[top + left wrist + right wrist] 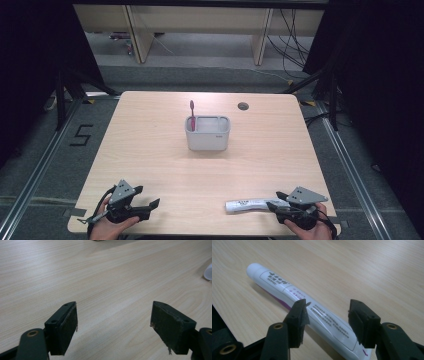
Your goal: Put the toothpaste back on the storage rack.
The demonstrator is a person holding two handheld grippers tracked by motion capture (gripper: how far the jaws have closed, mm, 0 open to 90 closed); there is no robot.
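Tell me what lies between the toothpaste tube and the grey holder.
Nothing: in the high view, bare table runs from the tube up to the holder.

Black fingers [298,322], grey three-cornered plates, trailing cables

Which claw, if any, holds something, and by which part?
Neither yet. The right claw straddles the toothpaste tube near its flat end, pads not pressing; the left claw is open.
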